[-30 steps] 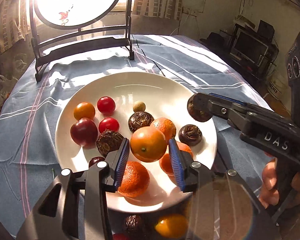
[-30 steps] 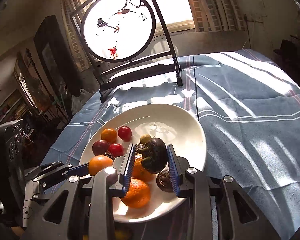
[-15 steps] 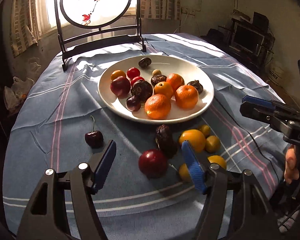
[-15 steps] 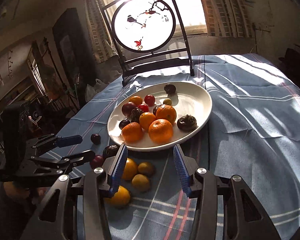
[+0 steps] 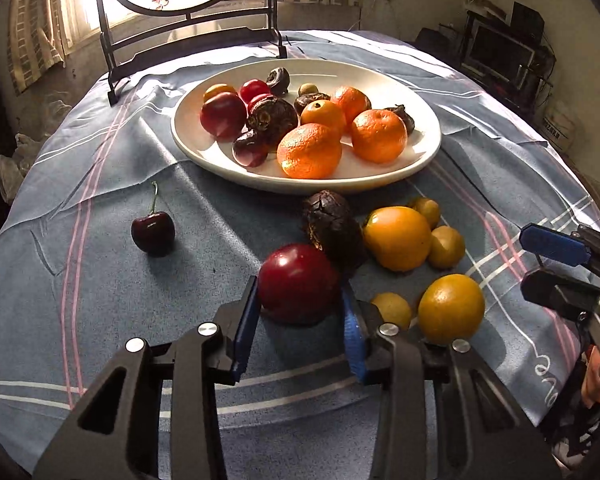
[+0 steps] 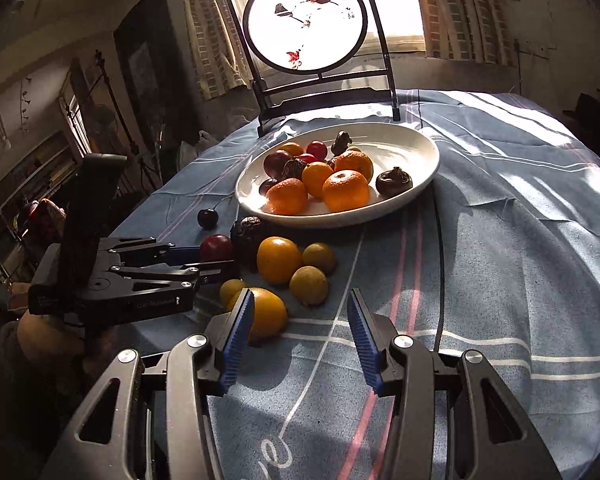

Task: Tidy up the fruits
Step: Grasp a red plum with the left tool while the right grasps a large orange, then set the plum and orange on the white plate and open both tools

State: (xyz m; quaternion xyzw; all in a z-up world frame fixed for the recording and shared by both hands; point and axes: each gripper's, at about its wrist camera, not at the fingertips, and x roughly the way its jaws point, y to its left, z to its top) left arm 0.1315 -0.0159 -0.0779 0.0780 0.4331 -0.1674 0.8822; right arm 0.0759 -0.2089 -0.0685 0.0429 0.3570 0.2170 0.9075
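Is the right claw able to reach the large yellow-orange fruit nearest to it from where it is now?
Probably yes. The right claw is open and empty, and the yellow-orange fruit lies on the cloth just beside its left finger. Nothing lies between them; a small shift left should bring the fruit between the fingers.

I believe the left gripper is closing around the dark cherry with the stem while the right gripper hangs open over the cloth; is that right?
Not quite: the left gripper brackets the red plum, as the left wrist view shows. The dark cherry with the stem lies apart on the cloth, untouched. The right gripper does hang open over the cloth.
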